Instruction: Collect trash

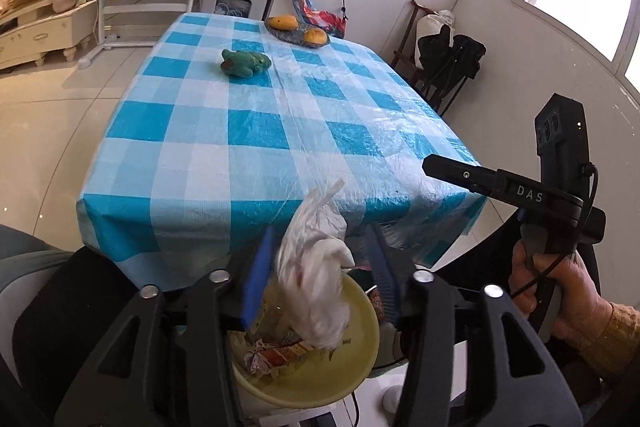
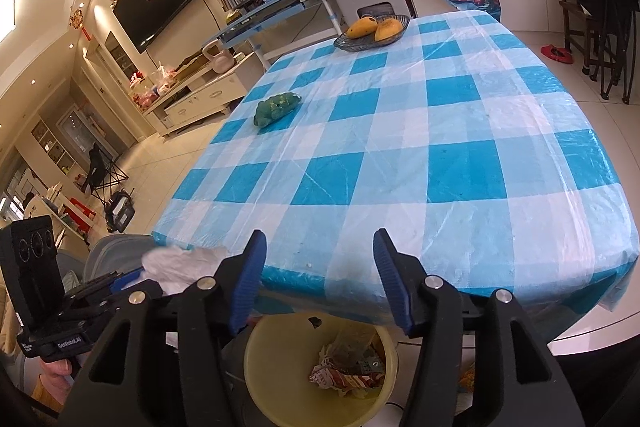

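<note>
Left wrist view: the left gripper (image 1: pixel 320 275) hangs over a yellow bin (image 1: pixel 360 359) just below the near edge of the surface (image 1: pixel 280 131). Its jaws stand apart, and a crumpled white bag (image 1: pixel 316 267) sits between them, nearer the left pad; whether it touches that pad cannot be told, and the right pad is clear of it. The bag's lower end dips into the bin, where printed wrappers (image 1: pixel 276 351) lie. Beyond the jaws, on the checked cloth, a green toy (image 1: pixel 245 63) lies left of centre, and a fruit dish (image 1: pixel 298 33) stands at the far edge. To the right of the jaws a hand (image 1: pixel 560 291) holds the right gripper's handle.

Right wrist view: the right gripper (image 2: pixel 320 279) points at the near edge of the surface (image 2: pixel 440 155), jaws open with nothing between them. The bin (image 2: pixel 272 359) sits directly below and between the jaws, with wrappers (image 2: pixel 344 375) inside. Left of the jaws, the bag (image 2: pixel 180 267) shows at the left gripper's tip (image 2: pixel 132 277). The toy (image 2: pixel 277 107) lies well ahead and left, the dish (image 2: pixel 372 31) farther off.
</note>
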Demonstrator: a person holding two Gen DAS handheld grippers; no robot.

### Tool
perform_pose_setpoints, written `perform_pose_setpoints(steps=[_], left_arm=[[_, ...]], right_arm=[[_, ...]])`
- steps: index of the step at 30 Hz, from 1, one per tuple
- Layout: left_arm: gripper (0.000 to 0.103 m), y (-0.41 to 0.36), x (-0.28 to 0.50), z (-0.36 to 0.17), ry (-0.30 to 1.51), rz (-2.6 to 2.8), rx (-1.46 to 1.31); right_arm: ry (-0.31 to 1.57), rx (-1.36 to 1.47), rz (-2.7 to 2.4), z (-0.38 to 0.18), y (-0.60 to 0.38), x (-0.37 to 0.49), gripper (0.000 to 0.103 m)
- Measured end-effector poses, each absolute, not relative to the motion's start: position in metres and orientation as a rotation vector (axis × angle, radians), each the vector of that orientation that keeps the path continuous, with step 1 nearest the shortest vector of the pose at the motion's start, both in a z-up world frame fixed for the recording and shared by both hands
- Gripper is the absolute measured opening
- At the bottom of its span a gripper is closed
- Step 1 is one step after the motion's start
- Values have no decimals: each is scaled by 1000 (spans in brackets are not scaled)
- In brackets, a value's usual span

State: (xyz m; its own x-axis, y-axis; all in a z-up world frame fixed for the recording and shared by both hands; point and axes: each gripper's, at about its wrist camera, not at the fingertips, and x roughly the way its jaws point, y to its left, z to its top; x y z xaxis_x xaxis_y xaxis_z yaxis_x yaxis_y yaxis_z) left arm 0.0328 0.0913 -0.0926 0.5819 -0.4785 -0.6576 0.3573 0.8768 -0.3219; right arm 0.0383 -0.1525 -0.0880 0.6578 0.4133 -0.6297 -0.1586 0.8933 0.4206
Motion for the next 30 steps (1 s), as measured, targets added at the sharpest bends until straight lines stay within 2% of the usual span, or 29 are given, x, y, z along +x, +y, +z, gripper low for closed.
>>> perform_pose_setpoints(steps=[1, 3, 6, 18, 30], left_arm=[[66, 92, 31, -89, 792, -487, -159], [79, 94, 27, -83, 751, -474, -153], [86, 99, 29, -75, 693, -406, -143], [87, 127, 79, -59, 576, -134, -190], [92, 114, 77, -71, 559, -148, -90]], right_arm=[[791, 344, 331, -88, -152, 38, 55], [790, 341, 327, -88, -152, 39, 56], [790, 340, 317, -89, -152, 41, 57], [798, 316, 269, -91, -147, 48, 62], [804, 295, 221, -95, -138, 60, 66]])
